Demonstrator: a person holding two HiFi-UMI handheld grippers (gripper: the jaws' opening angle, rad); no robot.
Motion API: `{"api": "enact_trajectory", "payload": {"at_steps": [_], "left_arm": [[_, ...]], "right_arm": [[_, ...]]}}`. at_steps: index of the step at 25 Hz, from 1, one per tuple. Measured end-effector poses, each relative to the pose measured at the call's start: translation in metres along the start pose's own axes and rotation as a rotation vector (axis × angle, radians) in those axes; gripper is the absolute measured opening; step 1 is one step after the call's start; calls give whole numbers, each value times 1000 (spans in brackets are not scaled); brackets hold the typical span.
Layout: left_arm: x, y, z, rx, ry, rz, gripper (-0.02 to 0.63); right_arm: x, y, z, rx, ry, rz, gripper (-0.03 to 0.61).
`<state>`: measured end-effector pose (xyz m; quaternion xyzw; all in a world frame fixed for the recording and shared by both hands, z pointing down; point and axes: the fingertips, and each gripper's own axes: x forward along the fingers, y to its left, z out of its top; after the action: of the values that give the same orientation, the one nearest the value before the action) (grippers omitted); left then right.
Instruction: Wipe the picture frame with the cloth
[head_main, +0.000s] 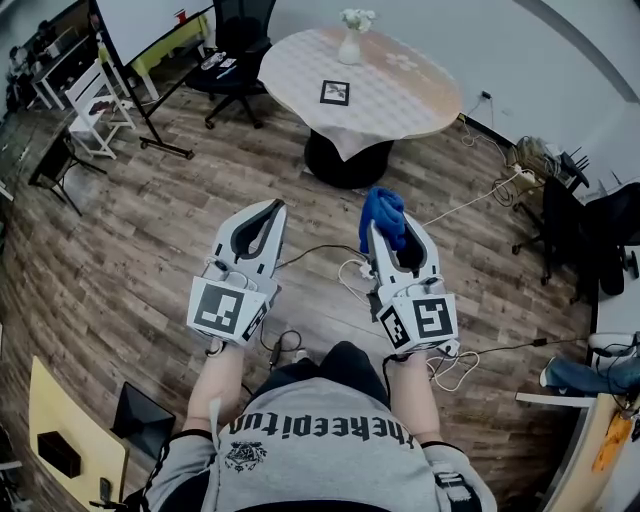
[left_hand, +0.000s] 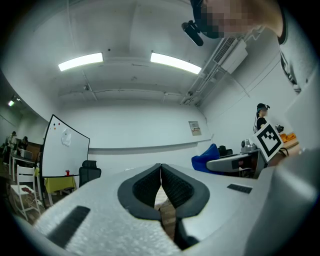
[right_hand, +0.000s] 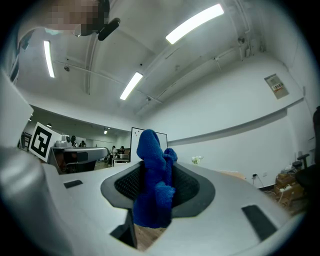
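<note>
1. Blue cloth (head_main: 384, 212) is clamped between the jaws of the right tool (head_main: 388, 228), bunched, with a tuft standing above the jaw tips. In the right gripper view the cloth (right_hand: 152, 185) is seen filling the gap of the right tool (right_hand: 154, 167).
2. The left tool (head_main: 270, 210) is held beside the right one, apart from it. In the left gripper view the left tool (left_hand: 161, 167) is shown with its jaws brought together tip to tip and nothing between them.
3. The picture frame (head_main: 335, 92) is laid flat on a round worktop (head_main: 410, 95), ahead of both tools and well apart from them.
4. A vase of white flowers (head_main: 351, 42) is stood at the far edge of the worktop, behind the frame.
5. Wooden floor (head_main: 150, 220) is seen between the tools and the worktop, and a white cable (head_main: 468, 203) is trailed across it to the right.
6. A black office chair (head_main: 238, 55) is set near the worktop's left side, with a whiteboard (head_main: 150, 25) beyond it.
</note>
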<state>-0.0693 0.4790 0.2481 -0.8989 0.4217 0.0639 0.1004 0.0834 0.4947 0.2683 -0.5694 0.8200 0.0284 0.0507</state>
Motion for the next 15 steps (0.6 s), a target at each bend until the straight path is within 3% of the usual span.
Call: {"api": "enact_trajectory", "payload": {"at_steps": [7,15], "left_arm": [[22,11,-9,-11,-1,-16,17],[84,34,-22,9,-1,16,17]], "right_arm": [[20,-10,-5,-7,8,2,149],[76,-55,-12,5,0,38,149]]}}
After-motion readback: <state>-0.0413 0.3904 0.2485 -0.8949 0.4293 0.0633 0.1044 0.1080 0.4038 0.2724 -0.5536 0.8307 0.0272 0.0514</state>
